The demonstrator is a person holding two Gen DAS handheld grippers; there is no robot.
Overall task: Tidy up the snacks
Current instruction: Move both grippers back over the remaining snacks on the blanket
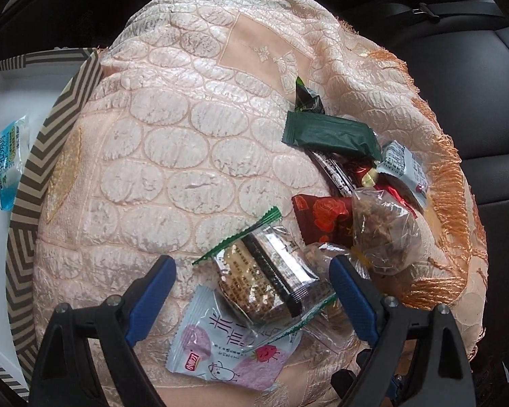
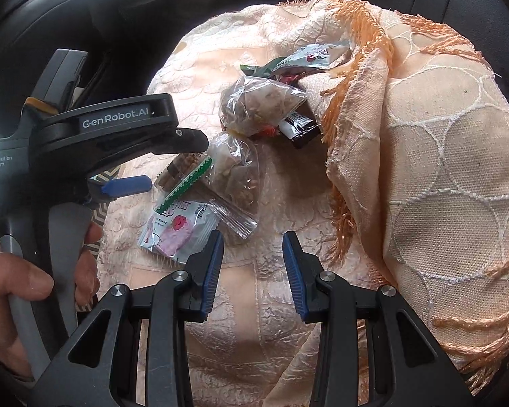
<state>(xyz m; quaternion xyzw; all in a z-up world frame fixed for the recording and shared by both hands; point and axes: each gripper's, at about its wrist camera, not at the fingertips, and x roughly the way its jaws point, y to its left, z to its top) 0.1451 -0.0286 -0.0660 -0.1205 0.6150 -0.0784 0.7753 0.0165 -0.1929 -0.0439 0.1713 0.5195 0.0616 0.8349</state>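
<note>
- Packet, clear film with green serrated ends, brown layered bar inside (image 1: 266, 276): lies on the peach embossed cloth (image 1: 173, 156), partly over the white-and-pink strawberry-print sachet (image 1: 234, 349). Its long axis runs diagonally, from upper left to lower right in the left wrist view.
- Left gripper (image 1: 252, 288): blue-padded fingers wide apart, one on each side of that packet, nothing clamped. Judged the nearer tool for this pick; the packet sits directly between its fingers, skewed to the closing line.
- Right gripper (image 2: 252, 264): fingers apart, empty, over bare cloth; the sachet lies just beside its left finger, the rest of the pile beyond.
- Remaining pile: dark green foil bar (image 1: 332, 134), red rose-print packet (image 1: 322, 220), clear bag of brown crumbly pieces (image 1: 387, 234), all heaped near the fringed cloth edge.
- Box, white floor with brown-and-cream chevron rim (image 1: 44, 156): to the left of the cloth, already holding a light-blue packet (image 1: 10, 159); judged the destination.
</note>
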